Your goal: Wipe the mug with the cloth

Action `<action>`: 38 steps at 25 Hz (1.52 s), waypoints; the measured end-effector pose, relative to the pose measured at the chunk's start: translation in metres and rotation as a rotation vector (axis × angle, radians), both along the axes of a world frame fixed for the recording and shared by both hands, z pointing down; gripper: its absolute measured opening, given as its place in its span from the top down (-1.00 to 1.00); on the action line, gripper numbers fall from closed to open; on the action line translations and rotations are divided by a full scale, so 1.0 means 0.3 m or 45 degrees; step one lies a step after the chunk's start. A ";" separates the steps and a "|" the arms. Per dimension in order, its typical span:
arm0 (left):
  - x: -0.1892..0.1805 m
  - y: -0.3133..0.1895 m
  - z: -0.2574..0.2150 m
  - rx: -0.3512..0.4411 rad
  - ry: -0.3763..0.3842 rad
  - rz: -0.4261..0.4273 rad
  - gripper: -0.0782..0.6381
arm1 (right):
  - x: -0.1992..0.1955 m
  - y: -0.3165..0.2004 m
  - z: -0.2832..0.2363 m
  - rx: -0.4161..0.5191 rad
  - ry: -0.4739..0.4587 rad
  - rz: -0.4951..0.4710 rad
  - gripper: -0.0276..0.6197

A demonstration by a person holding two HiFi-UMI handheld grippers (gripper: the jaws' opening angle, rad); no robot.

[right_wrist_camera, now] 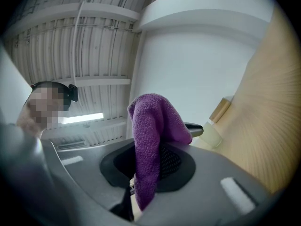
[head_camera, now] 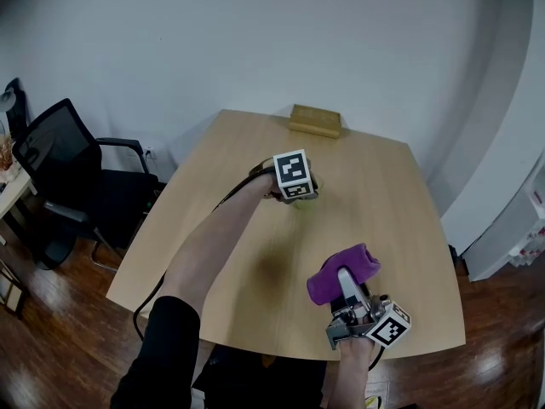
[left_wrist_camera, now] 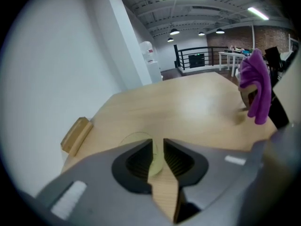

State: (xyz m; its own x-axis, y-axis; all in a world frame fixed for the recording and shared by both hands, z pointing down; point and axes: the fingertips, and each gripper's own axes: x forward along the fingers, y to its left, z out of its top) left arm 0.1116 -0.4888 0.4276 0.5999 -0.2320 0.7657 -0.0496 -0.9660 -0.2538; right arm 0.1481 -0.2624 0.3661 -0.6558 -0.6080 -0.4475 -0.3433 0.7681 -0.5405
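Head view shows the mug point(head_camera: 304, 203) standing near the middle of the table point(head_camera: 383, 194), mostly hidden under the left gripper point(head_camera: 295, 196), which points steeply down at it. Left gripper view has the pale green mug point(left_wrist_camera: 155, 161) with its thin wall between the left gripper point(left_wrist_camera: 158, 143) jaws, which stand slightly apart and do not seem to press on it. Nearer the person, the right gripper point(head_camera: 347, 273) is clamped on a purple cloth point(head_camera: 328, 284), held above the table's near edge, well apart from the mug. A wooden block point(head_camera: 315, 119) lies at the far edge. A black chair point(head_camera: 60, 169) stands to the left.
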 end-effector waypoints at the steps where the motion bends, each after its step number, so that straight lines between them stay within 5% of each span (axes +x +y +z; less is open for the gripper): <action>1: 0.002 0.002 -0.007 0.015 0.010 0.000 0.50 | -0.001 0.006 -0.002 0.006 -0.001 -0.002 0.75; 5: -0.011 0.025 -0.086 0.112 0.138 -0.029 0.48 | 0.011 0.024 -0.013 0.017 -0.055 -0.026 0.75; 7: -0.021 0.074 -0.187 0.135 0.367 -0.067 0.48 | 0.029 0.028 -0.029 -0.004 -0.185 -0.075 0.75; 9: -0.041 0.168 -0.325 -0.005 0.830 -0.108 0.54 | 0.068 0.024 -0.040 -0.039 -0.353 -0.116 0.75; 12: -0.162 0.358 -0.513 -0.532 1.708 -0.169 0.72 | 0.120 0.021 -0.045 -0.081 -0.558 -0.153 0.75; 13: -0.206 0.420 -0.533 -0.695 1.903 -0.181 0.77 | 0.123 0.026 -0.051 -0.084 -0.589 -0.160 0.75; 15: -0.275 0.532 -0.516 -0.829 2.090 -0.236 0.77 | 0.107 0.049 -0.071 -0.073 -0.615 -0.178 0.75; 21: -0.414 0.828 -0.438 -0.958 2.377 -0.316 0.78 | 0.036 0.162 -0.144 -0.020 -0.646 -0.266 0.75; 32: -0.432 1.030 -0.354 -0.983 2.415 -0.413 0.78 | 0.005 0.342 -0.192 -0.009 -0.627 -0.272 0.75; 38: -0.417 1.364 -0.327 -0.974 2.403 -0.382 0.78 | -0.006 0.689 -0.176 0.030 -0.601 -0.284 0.75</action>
